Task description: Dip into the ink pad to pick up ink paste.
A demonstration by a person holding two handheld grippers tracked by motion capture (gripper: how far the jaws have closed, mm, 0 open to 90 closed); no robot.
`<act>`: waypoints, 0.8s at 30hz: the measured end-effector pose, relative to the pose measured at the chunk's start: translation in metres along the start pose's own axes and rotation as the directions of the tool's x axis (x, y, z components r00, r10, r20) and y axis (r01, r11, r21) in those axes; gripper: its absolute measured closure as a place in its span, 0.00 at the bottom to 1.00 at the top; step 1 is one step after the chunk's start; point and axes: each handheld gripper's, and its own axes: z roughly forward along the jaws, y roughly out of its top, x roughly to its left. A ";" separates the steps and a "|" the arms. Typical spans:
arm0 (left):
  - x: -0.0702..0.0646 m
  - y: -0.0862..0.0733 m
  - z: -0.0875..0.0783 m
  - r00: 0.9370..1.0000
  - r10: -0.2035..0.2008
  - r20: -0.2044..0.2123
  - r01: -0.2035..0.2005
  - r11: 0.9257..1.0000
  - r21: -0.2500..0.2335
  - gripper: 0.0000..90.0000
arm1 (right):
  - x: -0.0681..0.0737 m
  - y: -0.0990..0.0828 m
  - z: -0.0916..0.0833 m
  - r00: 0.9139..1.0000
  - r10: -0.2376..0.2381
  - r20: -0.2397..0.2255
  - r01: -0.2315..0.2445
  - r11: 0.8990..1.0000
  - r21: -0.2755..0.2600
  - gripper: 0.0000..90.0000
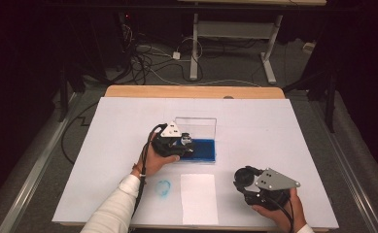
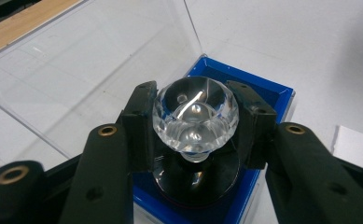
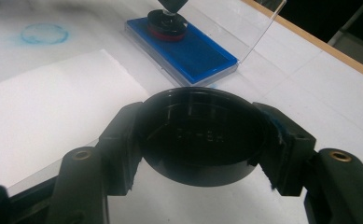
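Both sets of jaws are closed on something: in the high view the left gripper (image 1: 184, 141) reaches over the near-left end of the blue ink pad (image 1: 202, 149), whose clear lid (image 1: 196, 127) stands open behind it, while the right gripper (image 1: 249, 183) hangs well to the right of the pad and nearer the person, clamped on a round black cap (image 1: 245, 177). A white sheet of paper (image 1: 199, 198) lies just in front of the pad, and a faint blue ring mark (image 1: 163, 187) sits on the table left of the paper. In the left gripper view the jaws pinch the faceted clear knob (image 2: 196, 114) of a stamp, its black base (image 2: 195, 179) seated on the pad's blue surface. In the right gripper view the jaws grip the cap (image 3: 202, 135) by its rim, hollow side showing, with the pad and stamp far beyond. This looks like the inking step; the next move likely calls for lifting the stamp straight off the pad and carrying it over to the paper, keeping the base level.
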 end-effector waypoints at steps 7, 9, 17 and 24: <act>0.001 0.002 -0.002 1.000 -0.021 0.007 0.021 1.000 0.017 0.61 | -0.001 -0.001 0.000 1.000 0.008 0.003 -0.008 1.000 0.001 0.42; 0.001 0.002 -0.002 0.999 -0.033 0.009 0.033 0.999 0.016 0.61 | -0.001 -0.001 0.001 1.000 0.008 0.004 -0.008 1.000 0.003 0.42; -0.002 0.004 -0.002 1.000 -0.010 0.020 0.009 0.999 0.036 0.61 | -0.001 -0.001 0.001 1.000 0.006 0.000 -0.006 1.000 0.007 0.42; -0.006 0.004 -0.001 0.999 0.040 -0.015 -0.040 0.998 0.038 0.61 | 0.000 0.000 0.000 1.000 0.002 -0.004 -0.002 1.000 0.005 0.42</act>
